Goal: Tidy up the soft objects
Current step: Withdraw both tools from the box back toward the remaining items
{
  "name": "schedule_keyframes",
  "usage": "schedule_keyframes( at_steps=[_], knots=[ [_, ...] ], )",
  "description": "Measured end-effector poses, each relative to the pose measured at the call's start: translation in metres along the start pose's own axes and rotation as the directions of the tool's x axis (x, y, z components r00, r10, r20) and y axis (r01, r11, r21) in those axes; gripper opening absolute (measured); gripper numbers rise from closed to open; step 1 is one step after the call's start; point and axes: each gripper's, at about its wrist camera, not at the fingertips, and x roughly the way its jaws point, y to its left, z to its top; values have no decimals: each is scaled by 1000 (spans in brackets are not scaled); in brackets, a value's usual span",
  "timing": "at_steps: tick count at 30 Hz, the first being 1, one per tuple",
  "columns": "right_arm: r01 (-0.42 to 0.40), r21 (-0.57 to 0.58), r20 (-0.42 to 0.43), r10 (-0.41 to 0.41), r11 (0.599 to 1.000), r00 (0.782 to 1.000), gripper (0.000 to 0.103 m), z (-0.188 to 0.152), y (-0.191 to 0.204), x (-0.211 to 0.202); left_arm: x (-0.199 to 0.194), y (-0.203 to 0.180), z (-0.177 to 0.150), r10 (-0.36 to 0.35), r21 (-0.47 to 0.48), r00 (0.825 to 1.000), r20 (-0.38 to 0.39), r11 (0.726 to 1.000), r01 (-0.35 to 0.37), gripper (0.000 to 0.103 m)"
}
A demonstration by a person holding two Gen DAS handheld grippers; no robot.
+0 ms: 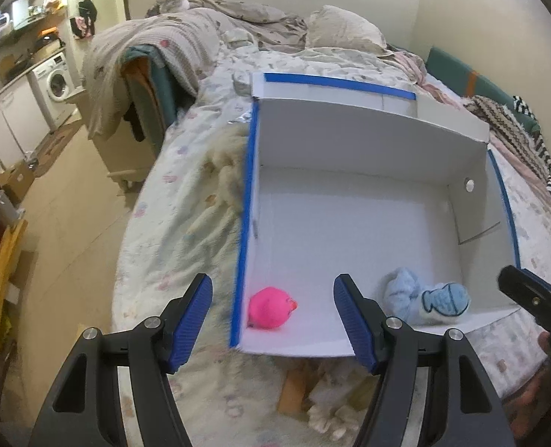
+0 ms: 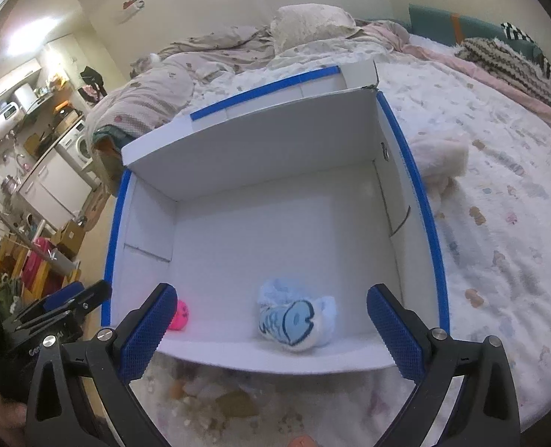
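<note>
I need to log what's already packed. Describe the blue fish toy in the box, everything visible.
The fish toy is a small, soft pale-blue plush with a white edge and dark stitched outlines for eye, gill and scales. It lies on its side on the floor of the white box, near the front wall, resting against a crumpled light-blue fluffy cloth. No hand-held gripper touches it.

The right gripper is hovering with its jaws apart and empty over the near edge of a white box sitting on the bed. Inside, a blue fish toy and a pink toy are lying near the front wall.
</note>
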Motion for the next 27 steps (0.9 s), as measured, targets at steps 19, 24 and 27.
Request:
schedule_keyframes(
  at_steps=[19, 24, 27],
  knots=[
    [-6, 12, -25, 7, 1000, 1000, 103, -46, -2, -26, -22, 20, -52, 23, -38, 999, -42, 999, -24, 71],
    [-10, 10, -53, 11, 1000, 999, 103, -59, -1, -24, -20, 24, -61, 25, -57, 998, -65, 998, -29, 71],
    [-16, 18, -70, 18, 1000, 997, 103, -63, -2, -21, -15, 23, -67, 37, -46, 996, -87, 998, -41, 71]
  ],
)
